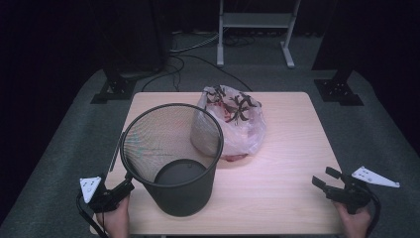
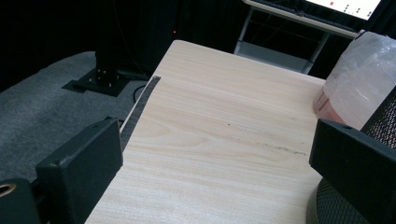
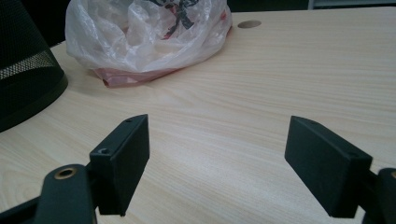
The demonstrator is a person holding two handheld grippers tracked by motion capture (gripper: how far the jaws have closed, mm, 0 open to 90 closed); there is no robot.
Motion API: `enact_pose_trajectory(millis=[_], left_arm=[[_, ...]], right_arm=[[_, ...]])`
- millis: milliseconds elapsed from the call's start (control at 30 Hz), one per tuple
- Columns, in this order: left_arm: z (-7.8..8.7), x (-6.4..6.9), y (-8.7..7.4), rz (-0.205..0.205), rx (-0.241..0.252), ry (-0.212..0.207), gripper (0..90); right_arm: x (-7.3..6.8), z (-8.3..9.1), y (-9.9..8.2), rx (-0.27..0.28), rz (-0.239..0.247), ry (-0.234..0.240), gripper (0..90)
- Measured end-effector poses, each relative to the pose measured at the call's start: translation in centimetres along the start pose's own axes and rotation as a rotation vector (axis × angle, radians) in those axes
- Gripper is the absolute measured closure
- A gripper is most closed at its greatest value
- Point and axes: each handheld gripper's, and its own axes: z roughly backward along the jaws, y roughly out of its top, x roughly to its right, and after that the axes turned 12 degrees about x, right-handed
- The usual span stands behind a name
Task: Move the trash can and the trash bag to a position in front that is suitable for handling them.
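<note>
A black mesh wastebasket (image 1: 171,158) stands upright on the front left of the light wooden table (image 1: 277,188). Behind it and touching its far wall lies a clear plastic bag (image 1: 233,124) with dark-printed and reddish contents. My left gripper (image 1: 126,186) sits at the basket's lower left side, open; its own view shows bare tabletop between the jaws (image 2: 217,172), with the basket's mesh (image 2: 383,116) and the bag (image 2: 359,88) at the right. My right gripper (image 1: 324,177) rests open at the table's front right edge, pointing toward the bag (image 3: 144,37) and the basket (image 3: 23,70), nothing between its jaws (image 3: 219,158).
A dark strip (image 2: 140,107) runs along the table's left edge and a round cable hole (image 3: 249,23) sits near its far edge. On the grey carpet stand two black stand bases (image 1: 114,87) (image 1: 339,89), a white frame (image 1: 255,20) and loose cables.
</note>
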Motion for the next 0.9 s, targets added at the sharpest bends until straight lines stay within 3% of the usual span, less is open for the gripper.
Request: enact_pose_trajectory(millis=[167,233,333,500,667,733,900], left_arm=[[-0.2,0.1,-0.1,0.0,-0.003,-0.008,1.6],[-0.3,0.1,-0.1,0.025,-0.006,-0.023,1.5],[-0.3,0.2,-0.1,0.016,-0.005,-0.029,1.6],[-0.2,-0.2,0.0,0.013,0.016,-0.038,1.5],[0.0,-0.6,0.0,0.03,0.02,-0.034,1.6],[0.0,-0.7,0.0,0.029,0.021,-0.034,1.6],[-0.2,-0.7,-0.1,0.029,0.017,-0.034,1.6]], right_arm=[[0.2,-0.2,-0.2,-0.002,-0.018,0.01,21.3],[0.3,-0.2,-0.2,0.004,-0.028,0.018,21.7],[0.4,-0.6,-0.2,-0.006,-0.03,0.024,21.8],[0.0,-1.7,0.7,0.0,-0.036,0.074,22.1],[-0.7,-3.8,1.9,-0.028,-0.005,0.117,22.8],[-1.5,-6.1,3.4,-0.06,0.03,0.156,22.8],[-2.4,-9.4,5.5,-0.097,0.091,0.188,22.8]])
